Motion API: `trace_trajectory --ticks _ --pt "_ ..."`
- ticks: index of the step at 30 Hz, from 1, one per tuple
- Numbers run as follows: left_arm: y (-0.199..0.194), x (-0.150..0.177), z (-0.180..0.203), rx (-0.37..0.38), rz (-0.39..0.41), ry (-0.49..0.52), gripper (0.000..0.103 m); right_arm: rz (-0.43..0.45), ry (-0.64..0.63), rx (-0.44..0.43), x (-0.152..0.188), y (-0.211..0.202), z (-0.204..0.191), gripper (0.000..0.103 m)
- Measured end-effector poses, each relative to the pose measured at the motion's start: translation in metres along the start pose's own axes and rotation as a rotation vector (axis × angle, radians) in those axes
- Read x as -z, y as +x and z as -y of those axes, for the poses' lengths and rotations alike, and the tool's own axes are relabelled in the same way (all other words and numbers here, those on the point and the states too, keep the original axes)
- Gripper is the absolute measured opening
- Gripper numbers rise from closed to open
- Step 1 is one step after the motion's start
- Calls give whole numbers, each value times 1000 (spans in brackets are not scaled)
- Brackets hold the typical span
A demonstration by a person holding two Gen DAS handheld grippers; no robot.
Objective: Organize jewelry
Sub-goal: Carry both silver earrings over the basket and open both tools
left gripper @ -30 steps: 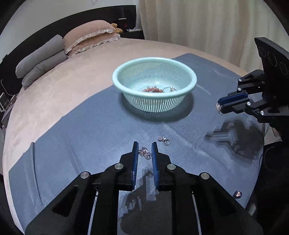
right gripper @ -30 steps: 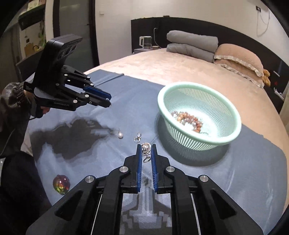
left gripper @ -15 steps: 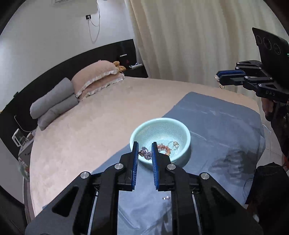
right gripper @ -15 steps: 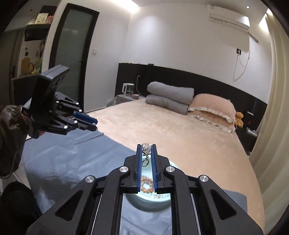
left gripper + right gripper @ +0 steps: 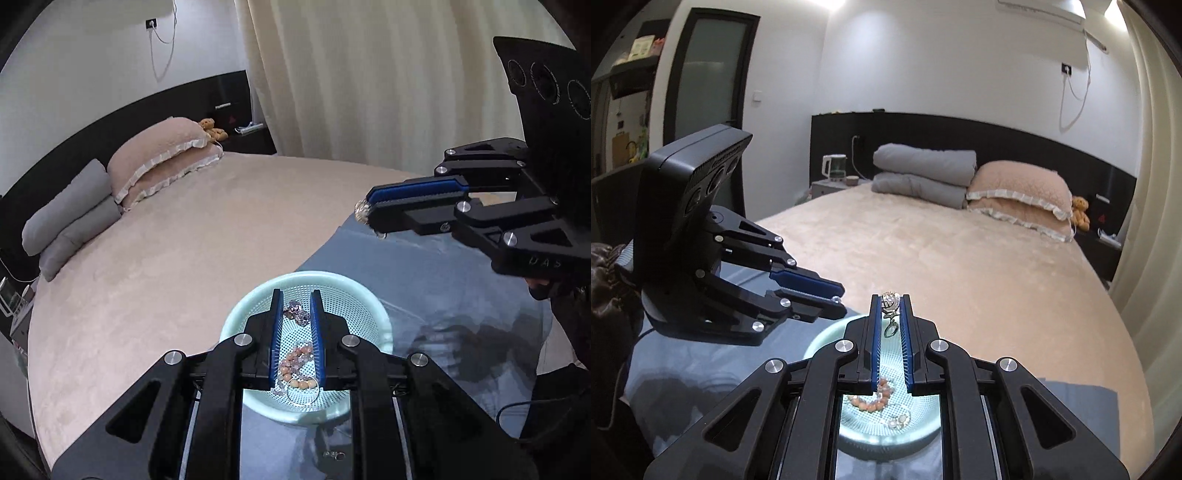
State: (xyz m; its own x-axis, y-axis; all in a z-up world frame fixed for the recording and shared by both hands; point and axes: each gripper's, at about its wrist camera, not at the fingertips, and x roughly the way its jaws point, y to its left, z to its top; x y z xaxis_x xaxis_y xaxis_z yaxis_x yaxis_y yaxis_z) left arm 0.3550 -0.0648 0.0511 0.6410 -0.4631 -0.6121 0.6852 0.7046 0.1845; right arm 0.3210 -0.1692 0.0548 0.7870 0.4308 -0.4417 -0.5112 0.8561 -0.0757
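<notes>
My left gripper [image 5: 296,301] is closed narrow on a small purplish sparkling cluster [image 5: 296,313], pinched between the blue pads near their tips, and it hangs above the mint-green mesh basket [image 5: 236,325]. My right gripper [image 5: 891,300] is clamped almost fully together on a silver ornament [image 5: 889,301] with a round patterned head, and a small ring-shaped piece dangles from it between the fingers. From the left wrist camera I see that same gripper coming in from the right side, raised above the blue cloth [image 5: 424,273], with the ornament poking out at its tip. From the right wrist camera the left gripper reaches in from the left, its tips close beside mine and above the basket's near rim. Inside the basket lie a bracelet of pinkish-orange beads [image 5: 295,360] and a thin silver ring [image 5: 303,391], the ring at the basket's near side. The basket stands on the blue cloth, close to the cloth's far edge where the beige bedspread [image 5: 184,258] begins. One more small silver piece [image 5: 334,455] lies on the cloth just in front of the basket, toward the near edge of the bed. Grey and pink pillows are stacked at the head of the bed, well apart from the basket.
</notes>
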Motion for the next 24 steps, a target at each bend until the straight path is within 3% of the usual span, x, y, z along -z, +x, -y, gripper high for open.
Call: trace_trajectory --ticks 9,17,22,24 --pt "88 40 -10 25 -124 -91 15 -173 121 -38 64 84 18 9" --pt "108 60 -8 18 -161 -123 17 -235 163 -30 86 96 22 10" --pt "90 59 -8 -3 -146 -134 46 -222 164 -9 77 84 29 12" --pt "80 55 -11 0 -139 -154 52 -210 160 -3 69 76 29 12"
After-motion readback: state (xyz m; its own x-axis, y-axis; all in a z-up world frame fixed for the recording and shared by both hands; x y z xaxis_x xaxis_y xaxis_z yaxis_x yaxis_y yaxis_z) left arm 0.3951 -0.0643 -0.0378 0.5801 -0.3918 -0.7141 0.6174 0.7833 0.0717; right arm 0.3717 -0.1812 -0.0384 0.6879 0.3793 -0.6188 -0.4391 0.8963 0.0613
